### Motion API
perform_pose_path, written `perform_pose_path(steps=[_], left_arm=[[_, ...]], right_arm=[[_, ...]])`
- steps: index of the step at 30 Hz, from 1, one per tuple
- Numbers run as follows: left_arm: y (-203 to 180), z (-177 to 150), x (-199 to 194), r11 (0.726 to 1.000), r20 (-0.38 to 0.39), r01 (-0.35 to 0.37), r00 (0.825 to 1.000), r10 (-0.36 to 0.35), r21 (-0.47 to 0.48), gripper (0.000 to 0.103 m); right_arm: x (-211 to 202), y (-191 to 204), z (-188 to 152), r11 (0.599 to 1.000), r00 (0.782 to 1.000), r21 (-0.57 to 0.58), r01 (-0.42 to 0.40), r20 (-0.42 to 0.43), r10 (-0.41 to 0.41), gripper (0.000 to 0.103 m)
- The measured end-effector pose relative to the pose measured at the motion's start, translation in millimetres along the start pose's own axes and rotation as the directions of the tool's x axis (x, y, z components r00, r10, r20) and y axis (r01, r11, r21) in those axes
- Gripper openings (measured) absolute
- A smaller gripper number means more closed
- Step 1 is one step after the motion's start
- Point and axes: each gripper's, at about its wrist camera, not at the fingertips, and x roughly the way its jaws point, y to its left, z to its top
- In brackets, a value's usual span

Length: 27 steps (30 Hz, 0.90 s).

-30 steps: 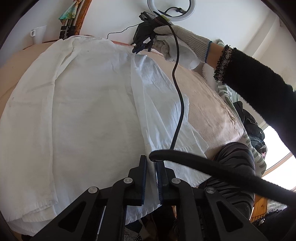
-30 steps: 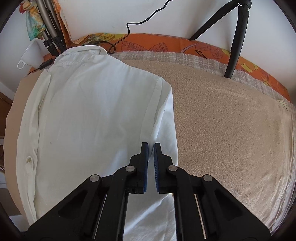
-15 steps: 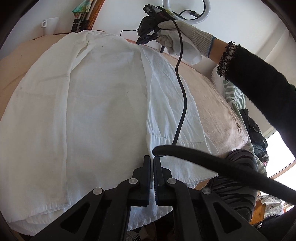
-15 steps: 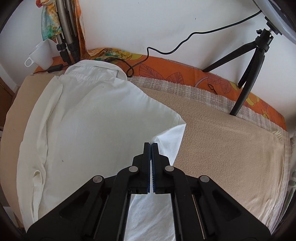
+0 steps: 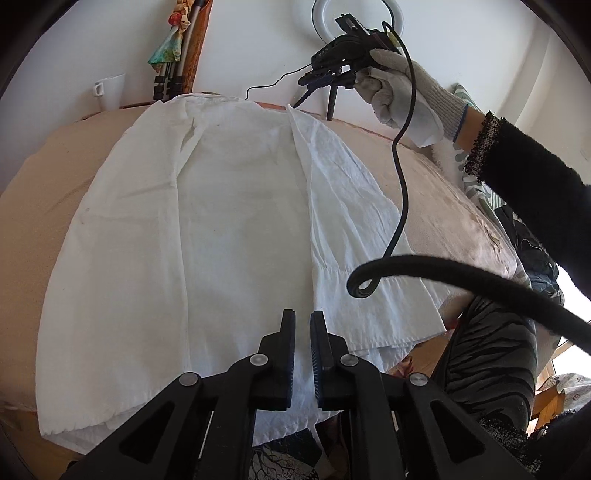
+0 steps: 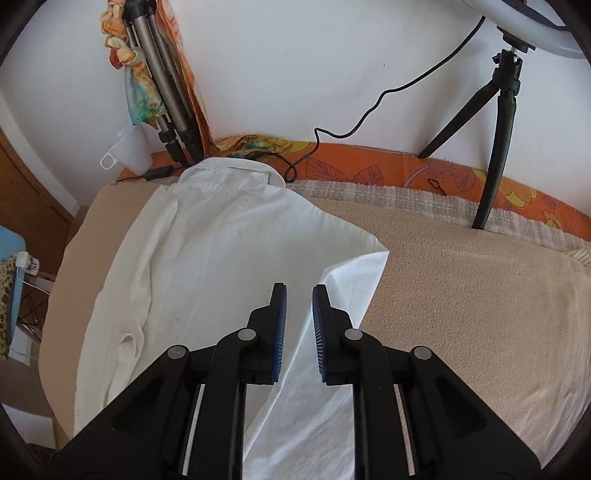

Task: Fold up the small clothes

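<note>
Left wrist view: your left claw (image 5: pixel 303 321) has just parted, empty, above the white shirt (image 5: pixel 207 229) spread on the bed (image 6: pixel 480 295); a black cable (image 5: pixel 402 177) loops at 2 o'clock. Your right claw (image 6: pixel 299 295), also freshly released, hovers over the folded edge, tripod (image 6: pixel 498 129) at 1 o'clock

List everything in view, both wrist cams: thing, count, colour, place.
shirt: 1, white, spread on the blanket, collar toward the wall, one side panel turned over
blanket: 1, beige, covers the surface under the shirt
patterned cover: 1, orange floral, strip along the wall edge
mug: 1, white, far left by the wall
folded tripod: 1, grey, leaning at the wall, colourful cloth tied on it
ring light: 1, white, on a small black tripod
cable: 1, black, hanging from the right gripper
gloved hand: 1, white glove, black sleeve, holding the right gripper
left gripper: black, jaws just opening, nothing between
right gripper: black, blue pads, jaws just opening, above the shirt
</note>
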Motion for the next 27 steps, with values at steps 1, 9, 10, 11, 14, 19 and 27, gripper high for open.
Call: perform_pose_path(steps=[1, 9, 10, 11, 14, 19, 27], left_arm=[[-1, -1, -3, 1.000, 0.008, -0.013, 1.000, 0.013, 0.014, 0.013], [-15, -8, -21, 0.984, 0.083, -0.129, 0.989, 0.120, 0.122, 0.014], [-17, -10, -23, 0.976, 0.103, -0.164, 0.983, 0.150, 0.142, 0.014], [-19, -11, -26, 0.969, 0.124, -0.190, 0.977, 0.172, 0.156, 0.014], [-30, -9, -32, 0.963, 0.174, -0.194, 0.971, 0.163, 0.186, 0.016], [-68, -8, -26, 0.954, 0.193, -0.134, 0.978, 0.083, 0.268, 0.025], [-127, -8, 20, 0.919, 0.129, -0.047, 0.992, -0.004, 0.390, 0.035]], right_arm=[[-17, -5, -6, 0.999, 0.999, 0.016, -0.028, 0.020, 0.028, 0.015], [-131, -54, -46, 0.983, 0.985, 0.133, -0.129, 0.129, 0.111, 0.020], [-143, -60, -51, 0.982, 0.984, 0.138, -0.129, 0.142, 0.109, 0.021], [-155, -66, -58, 0.981, 0.982, 0.144, -0.130, 0.155, 0.107, 0.022], [-187, -88, -81, 0.974, 0.974, 0.173, -0.144, 0.196, 0.110, 0.024], [-206, -109, -128, 0.965, 0.972, 0.203, -0.165, 0.199, 0.124, 0.027], [-214, -134, -189, 0.948, 0.967, 0.236, -0.215, 0.188, 0.173, 0.029]])
